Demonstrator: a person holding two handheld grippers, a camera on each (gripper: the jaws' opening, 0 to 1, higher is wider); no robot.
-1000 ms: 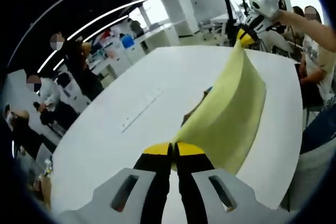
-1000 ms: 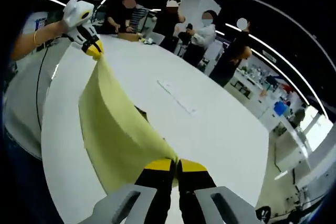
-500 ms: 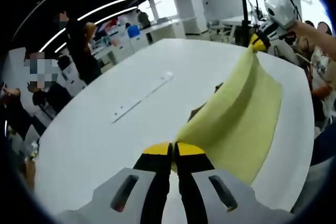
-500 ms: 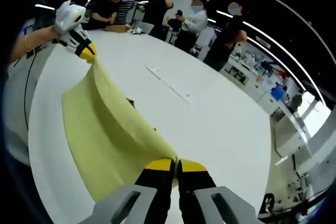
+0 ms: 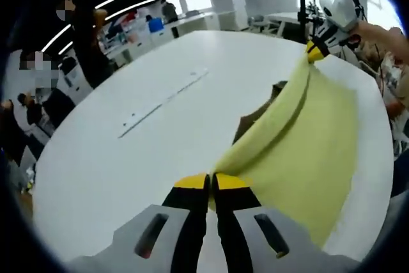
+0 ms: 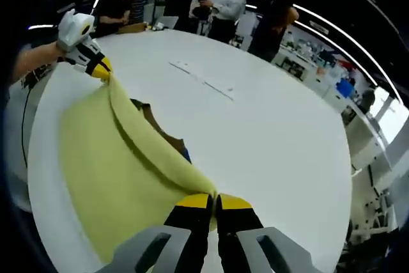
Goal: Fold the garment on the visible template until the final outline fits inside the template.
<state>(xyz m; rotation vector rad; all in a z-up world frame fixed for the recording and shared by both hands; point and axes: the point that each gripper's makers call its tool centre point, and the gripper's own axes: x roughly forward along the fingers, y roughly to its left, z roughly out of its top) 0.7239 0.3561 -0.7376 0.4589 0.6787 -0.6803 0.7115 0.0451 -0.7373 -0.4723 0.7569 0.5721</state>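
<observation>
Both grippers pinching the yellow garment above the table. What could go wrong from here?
1. The left gripper and right gripper each hold only a thin edge of the yellow garment, which hangs between them; a tug may slip it free.
2. The brown template is mostly hidden behind the cloth, so the lay-down may miss it.
3. The garment hangs near the white table edge and might drape over it.
</observation>
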